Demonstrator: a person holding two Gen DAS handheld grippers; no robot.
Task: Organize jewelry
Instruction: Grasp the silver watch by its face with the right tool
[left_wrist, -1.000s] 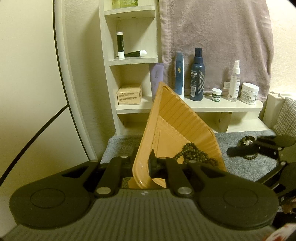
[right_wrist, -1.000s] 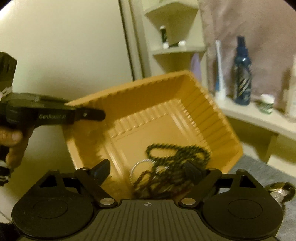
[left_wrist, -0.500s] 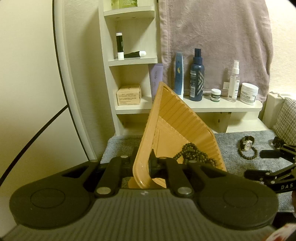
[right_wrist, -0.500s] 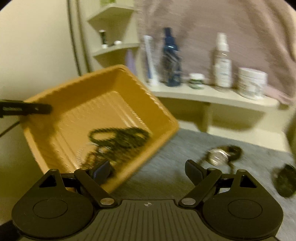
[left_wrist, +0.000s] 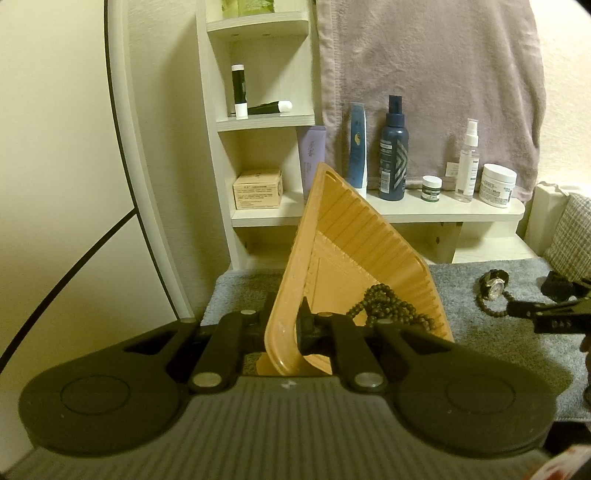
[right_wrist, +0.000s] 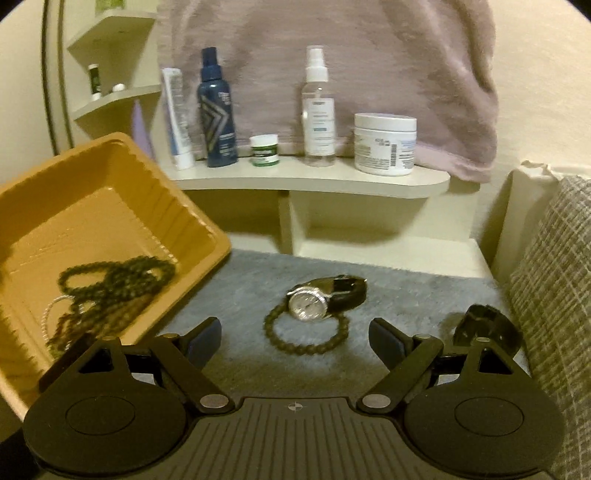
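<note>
My left gripper (left_wrist: 286, 328) is shut on the rim of an orange tray (left_wrist: 347, 243) and holds it tilted up on its side. Dark bead necklaces (left_wrist: 388, 308) lie in its low corner. In the right wrist view the tray (right_wrist: 33, 206) is at the left with the beads (right_wrist: 118, 275) and a thin silver chain (right_wrist: 50, 317) inside. My right gripper (right_wrist: 291, 338) is open and empty, just short of a bead bracelet (right_wrist: 306, 336) and a silver wristwatch (right_wrist: 314, 302) on the grey mat (right_wrist: 406, 291). A dark object (right_wrist: 487, 328) lies at the right. The right gripper (left_wrist: 550, 315) shows in the left view.
A low white shelf (right_wrist: 314, 177) behind the mat holds bottles, a tube and jars. A tall shelf unit (left_wrist: 258, 122) stands at the back left beside a mirror edge (left_wrist: 122, 147). A towel (left_wrist: 424, 74) hangs behind. A checked cushion (right_wrist: 554, 277) borders the right.
My right gripper has swung away from the tray to the right and now faces the watch and bracelet. The left gripper and tray have held still.
</note>
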